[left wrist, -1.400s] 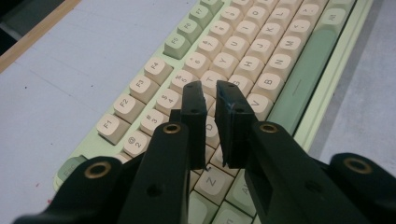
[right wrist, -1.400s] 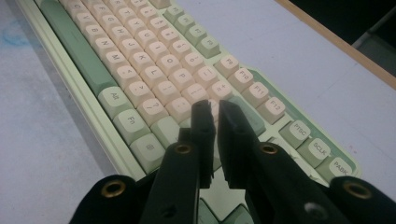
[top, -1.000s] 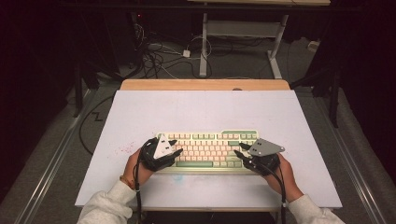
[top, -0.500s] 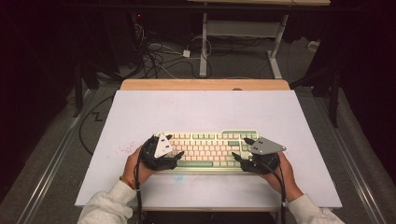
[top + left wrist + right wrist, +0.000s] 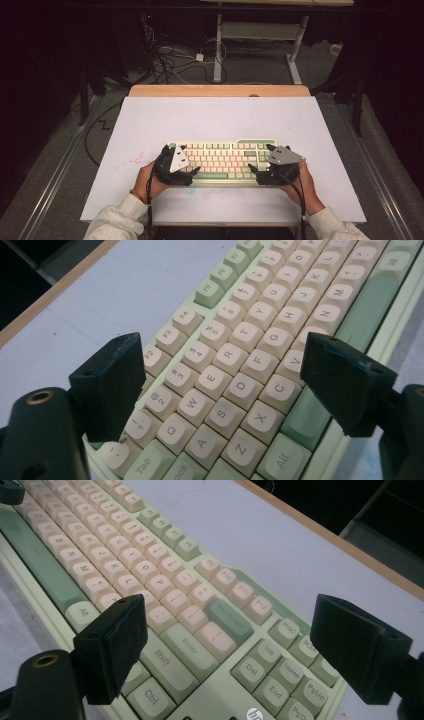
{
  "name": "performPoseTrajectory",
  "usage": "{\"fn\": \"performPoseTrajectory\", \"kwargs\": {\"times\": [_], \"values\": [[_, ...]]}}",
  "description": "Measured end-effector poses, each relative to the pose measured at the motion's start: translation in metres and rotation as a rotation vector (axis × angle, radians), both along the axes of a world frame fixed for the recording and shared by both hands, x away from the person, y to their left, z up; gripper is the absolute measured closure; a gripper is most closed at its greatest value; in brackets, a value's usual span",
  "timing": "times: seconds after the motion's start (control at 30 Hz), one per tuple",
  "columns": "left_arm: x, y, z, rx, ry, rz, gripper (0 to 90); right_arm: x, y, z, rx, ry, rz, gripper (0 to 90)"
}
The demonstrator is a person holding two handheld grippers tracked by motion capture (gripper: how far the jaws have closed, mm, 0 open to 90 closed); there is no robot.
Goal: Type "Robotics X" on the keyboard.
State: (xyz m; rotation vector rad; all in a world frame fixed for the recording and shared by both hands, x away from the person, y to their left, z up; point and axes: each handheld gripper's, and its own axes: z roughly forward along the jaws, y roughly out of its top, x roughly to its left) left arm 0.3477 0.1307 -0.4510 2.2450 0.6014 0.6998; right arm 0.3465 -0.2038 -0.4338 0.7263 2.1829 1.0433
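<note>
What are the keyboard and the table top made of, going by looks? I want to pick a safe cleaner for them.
The keyboard looks like moulded plastic: matte cream and sage-green keycaps with printed legends, and a smooth pale-green case. The table top seems a matte white laminate or painted board, faintly scuffed with reddish specks; the bare strip at its far edge looks like wood.
</note>
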Motion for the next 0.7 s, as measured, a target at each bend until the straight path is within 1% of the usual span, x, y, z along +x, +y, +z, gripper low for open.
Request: {"fn": "performPoseTrajectory", "kwargs": {"times": [0.03, 0.1, 0.27, 0.4, 0.53, 0.7], "values": [[0.000, 0.000, 0.000, -0.001, 0.006, -0.006, 17.8, 0.000, 0.000, 0.000, 0.004, -0.001, 0.000, 16.0], [-0.001, -0.001, -0.001, 0.000, -0.008, -0.003, 17.8, -0.001, 0.000, 0.001, 0.007, -0.011, 0.004, 16.1], [-0.003, 0.001, 0.001, -0.013, -0.021, -0.003, 17.8, -0.001, -0.001, 0.003, 0.010, -0.011, 0.007, 16.5], [-0.005, 0.001, 0.002, -0.020, -0.030, -0.004, 17.8, -0.004, -0.001, 0.006, 0.006, -0.023, 0.014, 16.5], [-0.008, 0.002, 0.007, -0.028, -0.048, 0.002, 17.8, -0.008, 0.000, 0.010, 0.005, -0.037, 0.025, 16.3], [-0.014, 0.004, 0.010, -0.042, -0.083, 0.019, 17.8, -0.013, -0.001, 0.015, 0.011, -0.059, 0.021, 16.2]]}}
